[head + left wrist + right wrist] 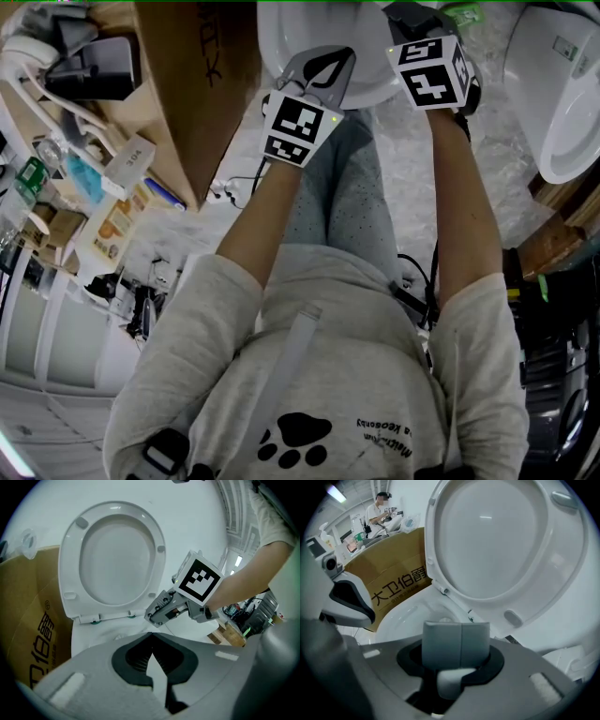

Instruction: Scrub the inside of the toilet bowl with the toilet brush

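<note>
The white toilet bowl (pixel 281 42) is just beyond both grippers, and its seat (pixel 112 559) and lid stand raised. My left gripper (pixel 150 637) is shut with nothing in it; its tips meet in front of the bowl's rim. My right gripper (pixel 457 644) is shut on a short pale grey piece that looks like the toilet brush handle (pixel 456 641), above the open bowl (pixel 417 616). The brush head is hidden. In the head view the left gripper (pixel 328 66) and right gripper (pixel 412 19) are side by side over the bowl's front. The right gripper (pixel 154 613) also shows in the left gripper view.
A brown cardboard box (pixel 187 94) stands tight against the toilet's left side. A second white toilet (pixel 562 94) is at the right, with wooden pallets below it. Shelves of clutter (pixel 56 187) fill the left. Cables lie on the floor by my legs. A person (pixel 377 510) works far behind.
</note>
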